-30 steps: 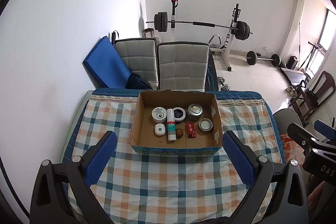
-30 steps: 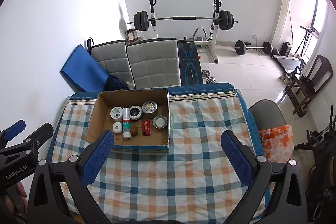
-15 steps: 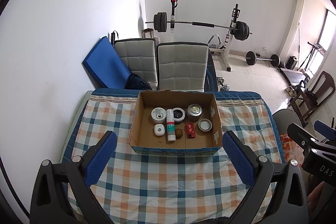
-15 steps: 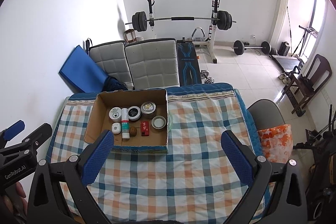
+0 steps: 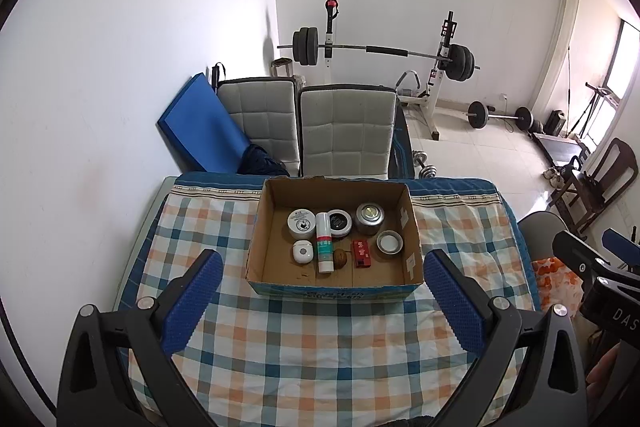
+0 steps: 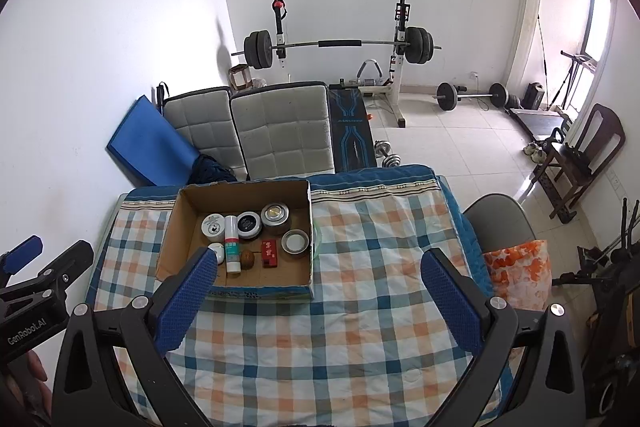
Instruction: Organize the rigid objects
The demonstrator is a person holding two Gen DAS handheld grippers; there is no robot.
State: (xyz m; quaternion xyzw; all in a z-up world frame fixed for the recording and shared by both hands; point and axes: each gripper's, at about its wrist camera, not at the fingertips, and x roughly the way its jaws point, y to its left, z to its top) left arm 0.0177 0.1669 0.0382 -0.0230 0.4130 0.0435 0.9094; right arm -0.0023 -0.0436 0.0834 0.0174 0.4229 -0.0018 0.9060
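Table [image 5: 158, 205] under a checked cloth [image 5: 320, 355], open cardboard box [image 5: 412, 251] on top.

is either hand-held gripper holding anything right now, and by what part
Nothing is held. The left hand-held gripper and right hand-held gripper are both open and empty above the tablecloth.

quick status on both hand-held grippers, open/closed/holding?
Left hand-held gripper: open, holding nothing, above the checked tablecloth.
Right hand-held gripper: open, holding nothing.
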